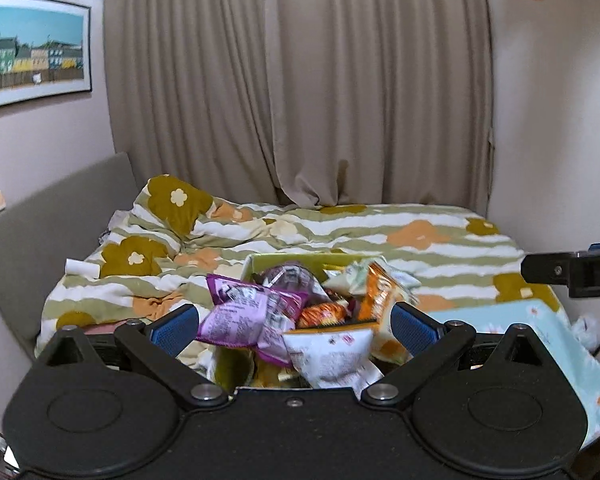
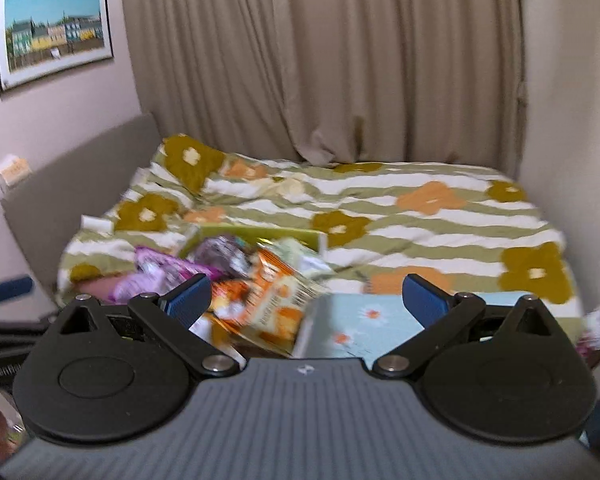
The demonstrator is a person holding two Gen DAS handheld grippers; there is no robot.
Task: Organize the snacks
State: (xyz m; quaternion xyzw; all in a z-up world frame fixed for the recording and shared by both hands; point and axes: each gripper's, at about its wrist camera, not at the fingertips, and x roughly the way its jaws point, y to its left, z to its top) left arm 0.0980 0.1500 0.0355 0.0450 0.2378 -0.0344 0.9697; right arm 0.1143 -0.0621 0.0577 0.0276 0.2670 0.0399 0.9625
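Note:
A green box [image 1: 256,264] on the bed holds a heap of snack packets: a purple packet [image 1: 240,312], a white packet [image 1: 332,354], an orange packet [image 1: 374,292]. My left gripper [image 1: 294,322] is open and empty, its blue pads on either side of the heap, just above it. In the right wrist view the same box [image 2: 312,236] and orange packet [image 2: 276,292] lie left of centre, blurred. My right gripper [image 2: 306,298] is open and empty above a light blue flowered box [image 2: 364,324]. The right gripper also shows at the right edge of the left wrist view [image 1: 572,274].
The bed has a striped flowered duvet [image 1: 380,228] and a pillow [image 1: 172,200] at the left. A grey headboard [image 1: 40,240] lines the left side, beige curtains [image 1: 300,80] hang behind. The light blue box [image 1: 540,332] lies right of the snack box.

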